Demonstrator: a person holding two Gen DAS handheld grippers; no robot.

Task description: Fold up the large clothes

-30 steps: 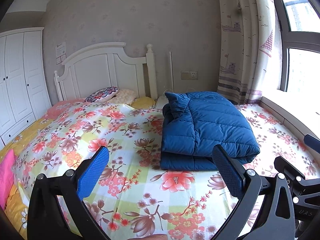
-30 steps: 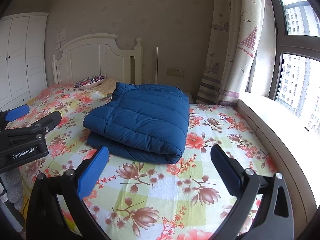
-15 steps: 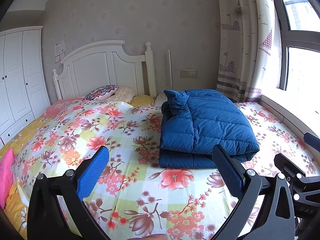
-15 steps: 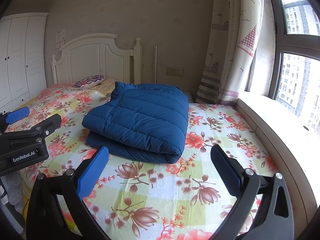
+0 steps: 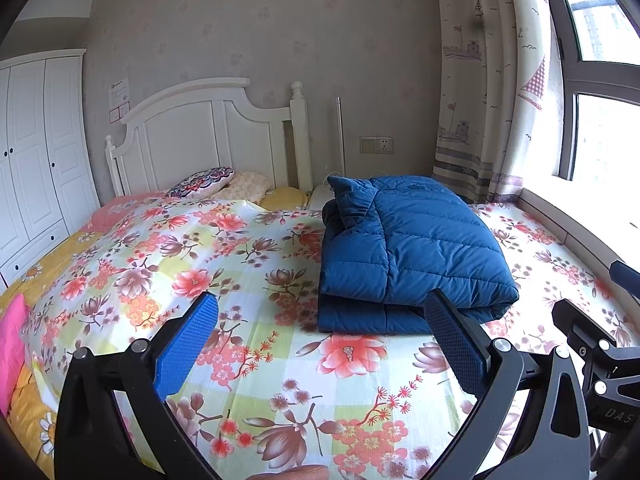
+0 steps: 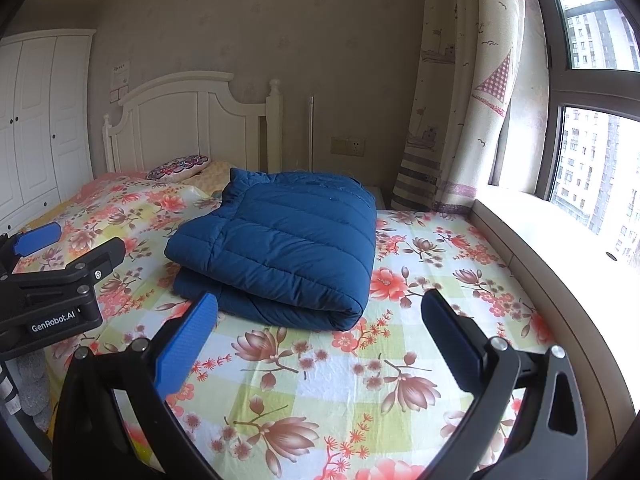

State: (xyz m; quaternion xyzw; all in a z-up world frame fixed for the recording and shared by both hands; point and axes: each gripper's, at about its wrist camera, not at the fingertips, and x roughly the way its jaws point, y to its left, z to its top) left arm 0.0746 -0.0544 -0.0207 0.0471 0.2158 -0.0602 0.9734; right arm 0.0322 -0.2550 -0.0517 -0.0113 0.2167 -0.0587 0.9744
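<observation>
A blue quilted down jacket (image 5: 408, 248) lies folded into a thick rectangle on the flowered bed sheet (image 5: 224, 272). In the right wrist view the same jacket (image 6: 280, 244) sits ahead and slightly left, its rolled fold facing me. My left gripper (image 5: 322, 320) is open and empty, hovering short of the jacket's near edge. My right gripper (image 6: 320, 320) is open too, holding nothing, just in front of the fold. The left gripper's body (image 6: 52, 284) shows at the left of the right wrist view.
A white headboard (image 5: 208, 136) and pillows (image 5: 208, 180) stand at the far end. A white wardrobe (image 5: 32, 152) is on the left. A curtain (image 6: 460, 92), a window sill (image 6: 560, 240) and a window run along the right side.
Both grippers have drawn back slightly and tilted; the jacket sits a touch lower and farther in view. The jacket itself has not moved.
</observation>
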